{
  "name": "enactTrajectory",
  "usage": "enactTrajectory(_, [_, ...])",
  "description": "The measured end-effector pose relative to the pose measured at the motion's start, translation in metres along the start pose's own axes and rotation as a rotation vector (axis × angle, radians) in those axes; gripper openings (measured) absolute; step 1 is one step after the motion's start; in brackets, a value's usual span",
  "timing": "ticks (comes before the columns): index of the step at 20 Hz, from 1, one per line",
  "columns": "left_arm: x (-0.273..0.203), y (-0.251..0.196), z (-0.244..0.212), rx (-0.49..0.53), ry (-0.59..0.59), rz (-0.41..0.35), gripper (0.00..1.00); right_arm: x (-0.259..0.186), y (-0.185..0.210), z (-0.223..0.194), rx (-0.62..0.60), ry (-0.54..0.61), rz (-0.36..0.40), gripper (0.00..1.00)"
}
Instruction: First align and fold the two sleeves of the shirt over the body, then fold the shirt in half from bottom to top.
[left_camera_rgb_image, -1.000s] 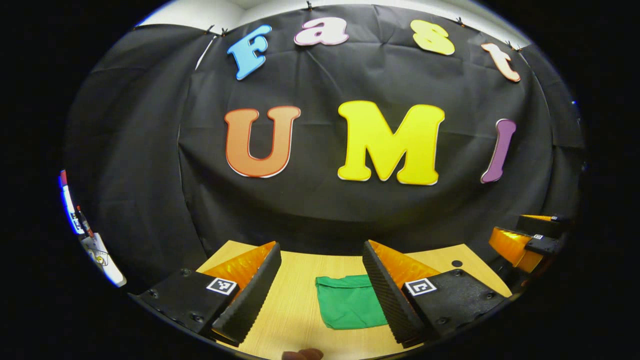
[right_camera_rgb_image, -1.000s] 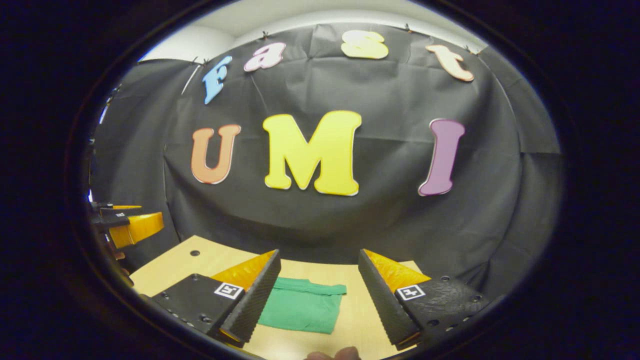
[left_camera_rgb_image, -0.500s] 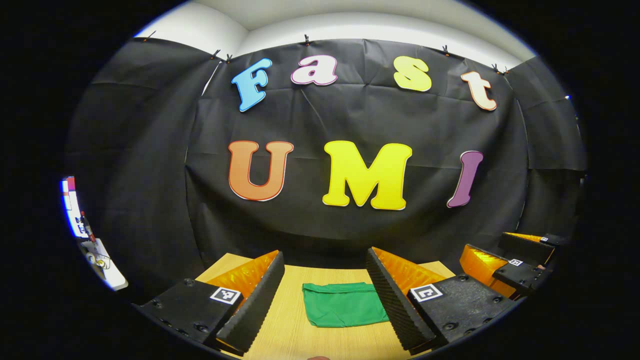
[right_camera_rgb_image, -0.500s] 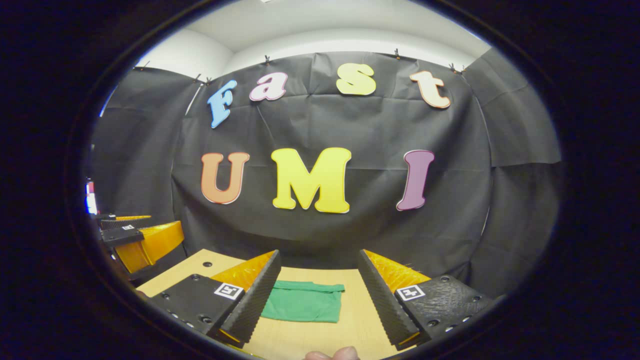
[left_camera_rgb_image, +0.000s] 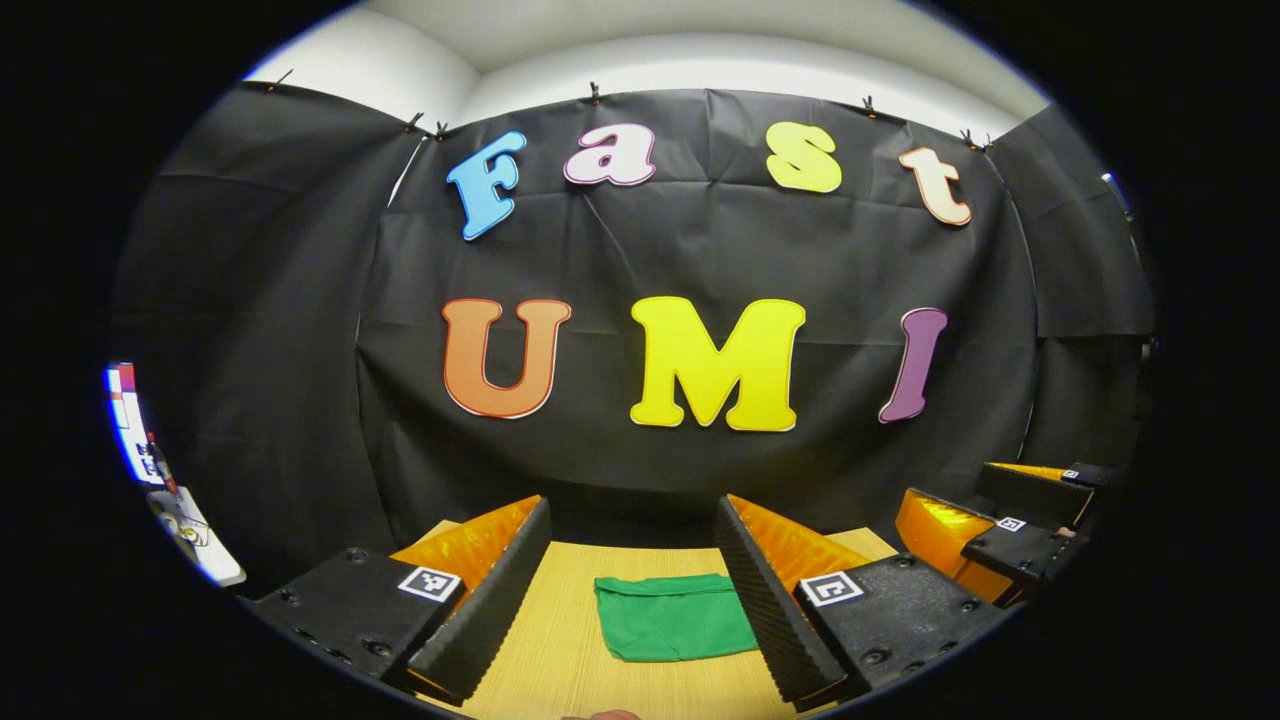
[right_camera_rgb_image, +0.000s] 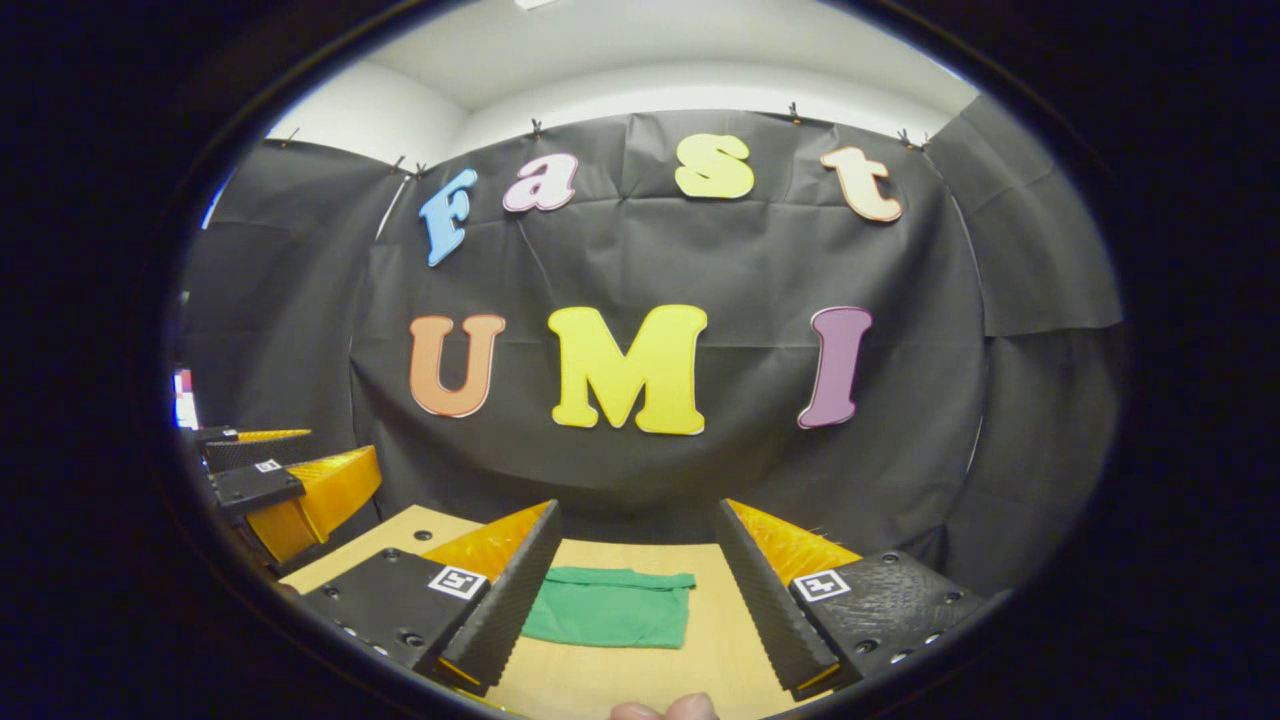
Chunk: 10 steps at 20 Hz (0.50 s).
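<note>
- Lying flat at 6 o'clock on the worktop: shirt, folded into a compact green rectangle.
- Hovering released, touching nothing: left gripper and right gripper.
- Looking soft, light, limp; pinching a hem corner, likely safest.

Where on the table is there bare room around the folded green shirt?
Bare wood lies on all sides of the shirt: toward the wall, to its right on the table, and nearer the claws. Both claws, left and right, are open above.

Matt cloth shirt, wood-grain table
</note>
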<state>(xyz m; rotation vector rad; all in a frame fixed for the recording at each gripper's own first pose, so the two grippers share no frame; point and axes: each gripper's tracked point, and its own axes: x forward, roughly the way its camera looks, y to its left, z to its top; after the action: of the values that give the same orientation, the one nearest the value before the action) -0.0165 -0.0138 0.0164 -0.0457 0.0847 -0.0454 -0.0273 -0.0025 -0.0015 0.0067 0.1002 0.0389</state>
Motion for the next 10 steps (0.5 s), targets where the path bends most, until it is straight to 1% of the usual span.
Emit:
enactTrajectory(2, [-0.001,-0.004,0.001,0.002,-0.002,-0.007,1.0,0.0,0.001,0.001,0.003,-0.005,0.004,0.94])
enactTrajectory(7, [0.003,-0.014,0.001,0.0,-0.001,-0.016,1.0,0.002,0.001,0.001,0.002,-0.01,0.013,0.95])
enactTrajectory(10, [0.005,-0.013,0.002,0.004,0.0,-0.009,1.0,0.004,0.001,0.0,0.004,-0.012,0.015,0.96])
